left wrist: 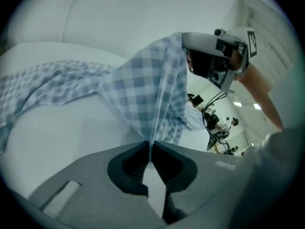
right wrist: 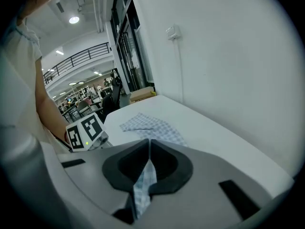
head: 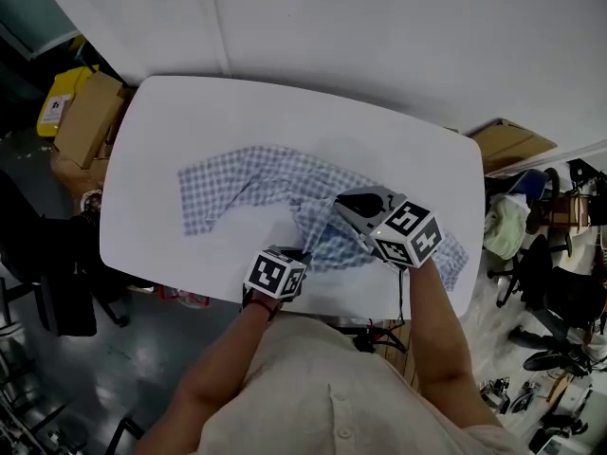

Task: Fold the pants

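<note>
Head view: blue-and-white checked pants [head: 237,188] lie rumpled on the white table [head: 190,112], their long axis running from its left side to its near right corner. Left gripper [head: 302,254] and right gripper [head: 343,204] each pinch cloth above the table's front edge. Cardboard boxes [head: 87,117] stand left of the table on a grey floor.

Your head camera looks steeply down from high up and takes in the whole white table [head: 180,112]. The camera on your left gripper [left wrist: 150,149] sits close behind its jaws, low over the table, and faces your right gripper [left wrist: 183,36]. The right gripper's camera looks back past the left. All three see the checked pants [head: 247,183].
</note>
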`<state>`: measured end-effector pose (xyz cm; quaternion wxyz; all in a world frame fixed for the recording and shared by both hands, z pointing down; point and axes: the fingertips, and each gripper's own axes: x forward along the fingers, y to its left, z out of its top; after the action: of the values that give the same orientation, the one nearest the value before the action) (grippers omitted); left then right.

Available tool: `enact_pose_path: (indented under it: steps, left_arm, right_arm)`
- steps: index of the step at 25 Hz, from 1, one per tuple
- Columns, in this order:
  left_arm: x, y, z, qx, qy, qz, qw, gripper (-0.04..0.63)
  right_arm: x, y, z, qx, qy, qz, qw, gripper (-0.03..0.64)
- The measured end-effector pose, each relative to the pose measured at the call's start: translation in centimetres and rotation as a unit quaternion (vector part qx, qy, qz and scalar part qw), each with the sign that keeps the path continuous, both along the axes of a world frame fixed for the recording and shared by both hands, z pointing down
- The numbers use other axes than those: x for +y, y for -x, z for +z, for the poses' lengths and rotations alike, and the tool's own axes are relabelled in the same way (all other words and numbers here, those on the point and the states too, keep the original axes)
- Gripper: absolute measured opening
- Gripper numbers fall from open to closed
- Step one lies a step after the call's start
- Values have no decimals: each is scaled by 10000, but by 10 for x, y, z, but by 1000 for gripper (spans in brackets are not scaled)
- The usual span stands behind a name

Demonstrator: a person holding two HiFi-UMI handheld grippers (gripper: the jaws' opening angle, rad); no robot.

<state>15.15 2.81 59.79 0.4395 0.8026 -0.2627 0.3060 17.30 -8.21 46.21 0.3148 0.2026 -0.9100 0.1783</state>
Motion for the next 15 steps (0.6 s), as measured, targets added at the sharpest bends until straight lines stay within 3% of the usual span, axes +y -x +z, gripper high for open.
enact_pose_path:
  steps: [4,9,11,15]
  left_arm:
    - [-10,37,-27,-251,-69,270,9993,25]
    - [-49,97,-81,-1253,-657,483,9888,25]
    - [-69,118,-107,-1904,-1088,596,9738,25]
    - [-89,147,-135,-3077,-1806,966,9292,25]
  right_arm:
    - [-6,-11,-8,14,-117,67,9999,28]
    - [-11,-21,-19,-78,-228,178,9996,28]
    - [-10,-20,-23,-140,-256,152,9995,28]
    - [0,-4,-24,-225,-284,-27,9993,29]
